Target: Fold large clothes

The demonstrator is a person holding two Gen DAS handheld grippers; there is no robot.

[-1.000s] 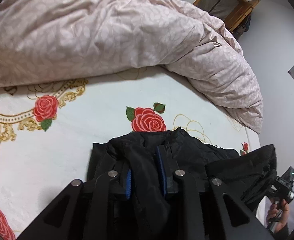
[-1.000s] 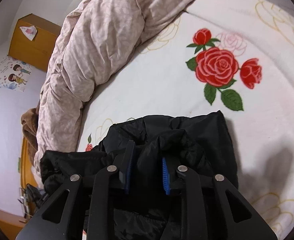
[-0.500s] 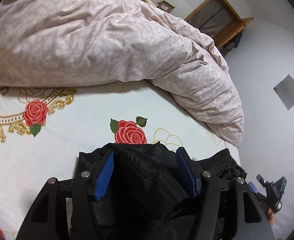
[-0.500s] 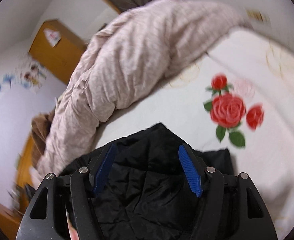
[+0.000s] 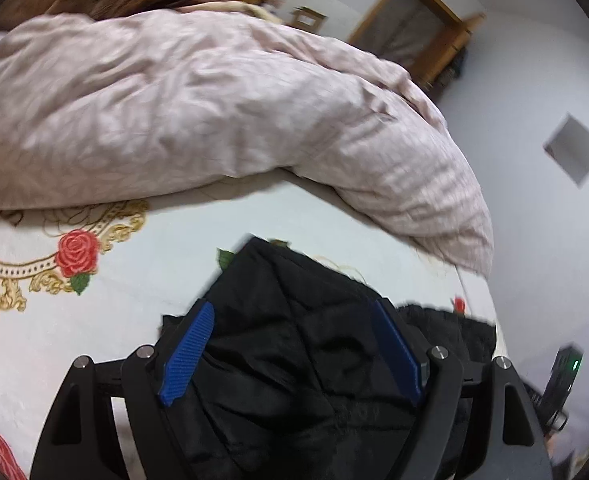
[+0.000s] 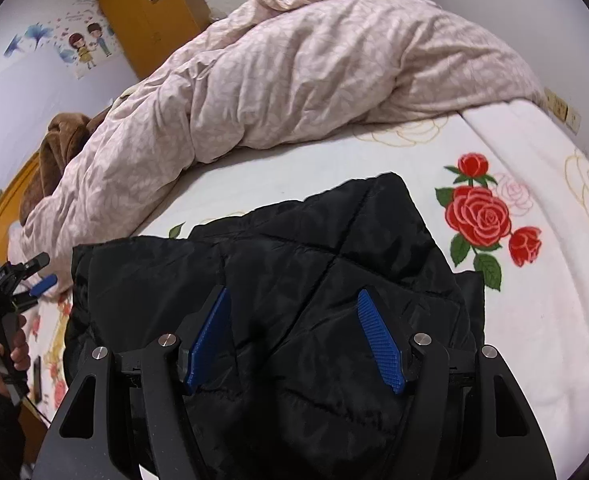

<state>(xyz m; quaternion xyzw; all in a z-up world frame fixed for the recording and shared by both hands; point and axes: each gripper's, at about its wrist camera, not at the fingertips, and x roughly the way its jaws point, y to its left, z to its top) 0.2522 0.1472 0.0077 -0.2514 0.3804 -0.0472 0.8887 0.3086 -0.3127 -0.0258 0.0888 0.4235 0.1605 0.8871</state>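
Note:
A black quilted jacket (image 6: 318, 264) lies folded in a heap on the rose-print bed sheet (image 6: 534, 320). It also shows in the left wrist view (image 5: 294, 320). My left gripper (image 5: 290, 312) is open, its blue pads spread wide just above the jacket. My right gripper (image 6: 294, 300) is open too, hovering over the jacket's top panel. Neither holds fabric. The left gripper also shows at the left edge of the right wrist view (image 6: 34, 276), held in a hand.
A big pink-beige duvet (image 5: 198, 108) is piled along the far side of the bed; it also shows in the right wrist view (image 6: 294, 72). A brown blanket (image 6: 54, 148) lies behind it. A yellow wardrobe (image 6: 150, 12) stands by the wall. The bed edge (image 5: 490, 312) runs at the right.
Both grippers were shut on the jacket a second ago. They opened, let go of it and lifted back. The jacket now lies on the bed.

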